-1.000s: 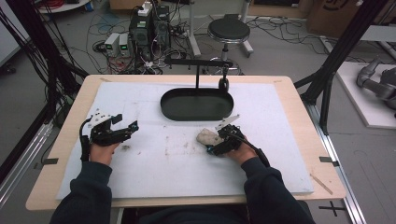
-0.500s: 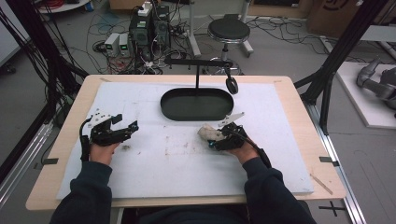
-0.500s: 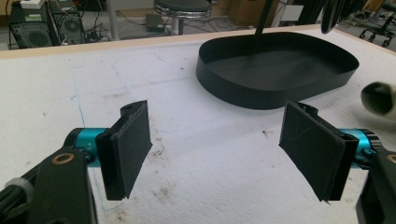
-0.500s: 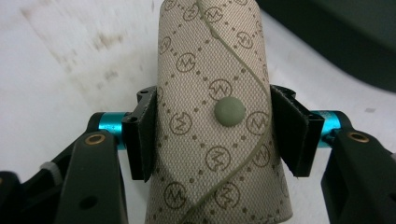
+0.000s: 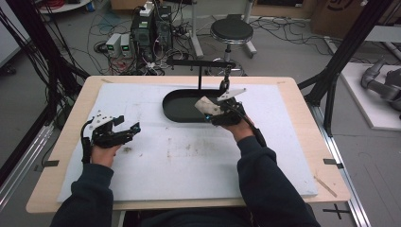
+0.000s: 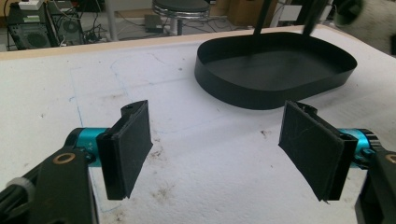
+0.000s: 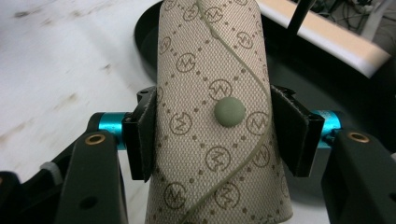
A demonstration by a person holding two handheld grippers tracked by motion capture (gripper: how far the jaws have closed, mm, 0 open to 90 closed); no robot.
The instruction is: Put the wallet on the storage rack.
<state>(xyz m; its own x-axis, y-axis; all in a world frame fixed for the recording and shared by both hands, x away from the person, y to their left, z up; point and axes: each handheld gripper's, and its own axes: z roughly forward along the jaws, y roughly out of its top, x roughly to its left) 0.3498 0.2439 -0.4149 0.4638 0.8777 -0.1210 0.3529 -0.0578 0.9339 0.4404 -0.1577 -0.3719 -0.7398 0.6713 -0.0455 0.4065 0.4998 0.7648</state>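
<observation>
The right tool (image 7: 219, 135) is clamping the beige monogram pouch (image 7: 219, 93) between its pads and holding it over the near rim of the black tray (image 5: 182, 111). My worry: it's gripping soft fabric, so the pouch may be sagging or sliding out, or it may be catching the rim and landing on the white mat (image 5: 189, 161) instead of inside. The left tool (image 6: 224, 149) is resting wide open and empty above the mat. I'm counting one pouch, one tray, two tools on the desk (image 5: 293, 90).
</observation>
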